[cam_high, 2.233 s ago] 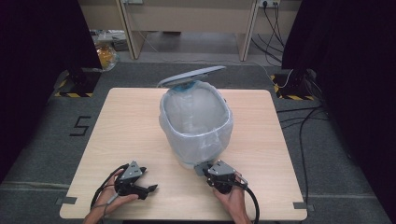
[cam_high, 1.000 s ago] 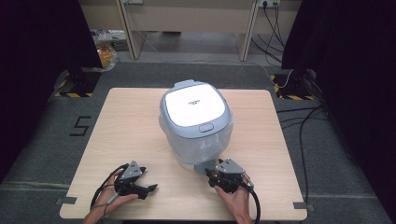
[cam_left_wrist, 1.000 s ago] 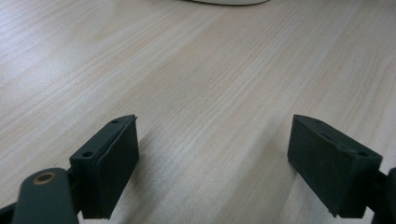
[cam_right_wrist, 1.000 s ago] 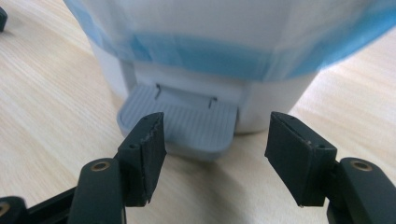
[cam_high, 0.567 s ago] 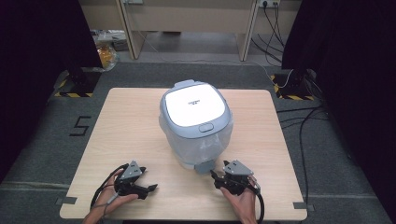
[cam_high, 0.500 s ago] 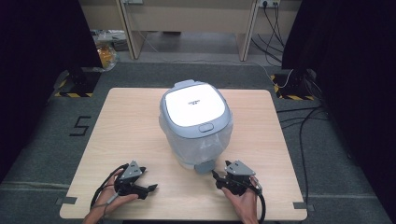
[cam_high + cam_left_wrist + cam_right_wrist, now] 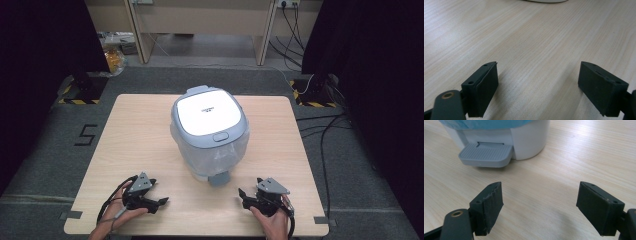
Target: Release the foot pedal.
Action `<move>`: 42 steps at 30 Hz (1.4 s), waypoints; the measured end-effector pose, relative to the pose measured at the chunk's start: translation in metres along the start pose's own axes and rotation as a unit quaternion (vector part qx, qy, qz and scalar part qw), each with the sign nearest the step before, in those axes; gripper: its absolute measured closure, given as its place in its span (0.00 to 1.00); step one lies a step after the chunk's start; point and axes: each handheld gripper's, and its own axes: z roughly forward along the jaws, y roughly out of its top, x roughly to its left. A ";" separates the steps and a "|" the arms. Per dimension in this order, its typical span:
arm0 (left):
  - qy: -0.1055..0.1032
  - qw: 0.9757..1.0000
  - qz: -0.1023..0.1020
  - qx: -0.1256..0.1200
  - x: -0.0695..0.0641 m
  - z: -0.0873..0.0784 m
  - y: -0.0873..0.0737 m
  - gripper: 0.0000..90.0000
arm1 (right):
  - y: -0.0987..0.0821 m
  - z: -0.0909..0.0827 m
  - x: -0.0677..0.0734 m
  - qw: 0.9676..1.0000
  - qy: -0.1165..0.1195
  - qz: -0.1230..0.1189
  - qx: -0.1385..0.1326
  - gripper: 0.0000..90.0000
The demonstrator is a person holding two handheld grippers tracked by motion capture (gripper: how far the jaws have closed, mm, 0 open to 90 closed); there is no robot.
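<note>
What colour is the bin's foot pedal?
Grey, ribbed pedal; the right gripper view shows it best.

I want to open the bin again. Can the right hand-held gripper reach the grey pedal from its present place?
Probably yes. The right hand-held gripper is open with nothing between its jaws, and bare table lies between it and the grey pedal of the bin.

Both hands sit low in the frame: left gripper (image 7: pixel 159 201) at lower left, fingers spread wide; right gripper (image 7: pixel 242 194) at lower right, fingers just been opening, nothing between them.
</note>
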 end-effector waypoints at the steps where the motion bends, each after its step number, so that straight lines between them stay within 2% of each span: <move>1: 0.000 1.000 0.000 0.000 0.000 0.000 0.000 0.17 | -0.001 -0.001 -0.001 1.000 -0.002 0.002 0.000 0.23; 10: 0.000 1.000 0.000 0.000 0.000 0.000 0.000 0.17 | -0.008 -0.009 -0.006 1.000 -0.007 0.002 0.014 0.24; 19: 0.000 1.000 0.000 0.000 0.000 0.000 0.000 0.17 | -0.014 -0.015 -0.005 1.000 -0.009 -0.003 0.025 0.25; 31: 0.002 1.000 -0.002 -0.001 0.000 0.000 0.000 0.17 | -0.022 -0.025 -0.005 0.999 -0.007 0.003 0.036 0.24; 42: 0.002 1.000 -0.003 0.000 0.000 0.000 0.000 0.16 | -0.028 -0.024 -0.005 0.998 -0.010 0.001 0.056 0.23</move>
